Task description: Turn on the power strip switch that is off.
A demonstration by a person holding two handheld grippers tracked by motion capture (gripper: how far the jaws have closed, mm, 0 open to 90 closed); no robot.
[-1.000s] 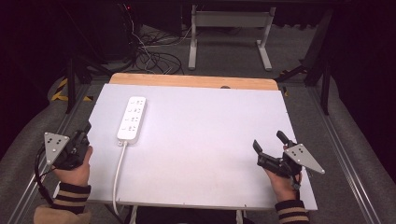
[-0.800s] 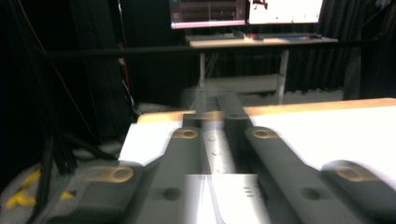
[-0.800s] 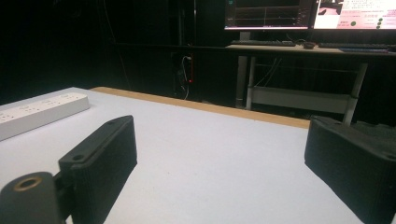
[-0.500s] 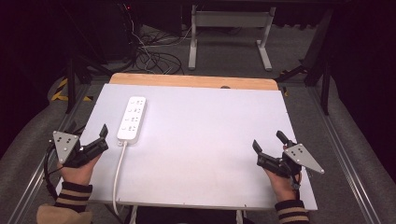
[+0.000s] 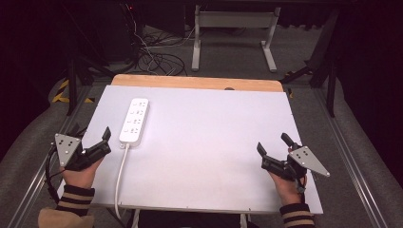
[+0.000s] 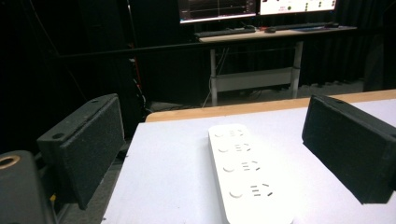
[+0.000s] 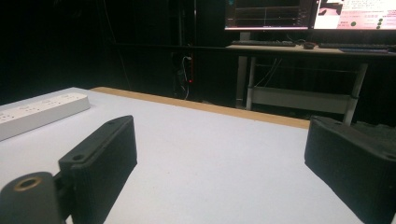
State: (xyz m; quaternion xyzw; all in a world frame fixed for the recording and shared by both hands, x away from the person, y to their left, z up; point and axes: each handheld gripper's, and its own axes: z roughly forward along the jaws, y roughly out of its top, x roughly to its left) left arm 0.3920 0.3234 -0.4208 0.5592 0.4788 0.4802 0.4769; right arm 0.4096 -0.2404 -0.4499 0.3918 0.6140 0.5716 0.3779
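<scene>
A white power strip (image 5: 134,121) with several sockets lies on the left part of the white table (image 5: 209,142), and its white cable (image 5: 119,178) runs back to the near edge. My left gripper (image 5: 90,137) hovers at the table's left edge, just short of the strip's near end. It is open, its jaws have just spread, and nothing is between them. In the left gripper view the strip (image 6: 247,172) lies ahead between the wide jaws of the left gripper (image 6: 212,122). My right gripper (image 5: 273,145) rests open and empty near the front right; the right gripper (image 7: 224,140) faces bare table, with the strip (image 7: 42,112) far left.
A wooden strip (image 5: 199,83) borders the table's far edge. Beyond it, tangled cables (image 5: 157,59) and a grey metal stand (image 5: 233,28) sit on the floor. A desk with lit monitors (image 6: 252,7) stands further back. Dark floor drops away on both sides.
The left gripper has shifted right toward the strip's near end and its jaws have gone from shut to wide open. The right gripper has not moved.
</scene>
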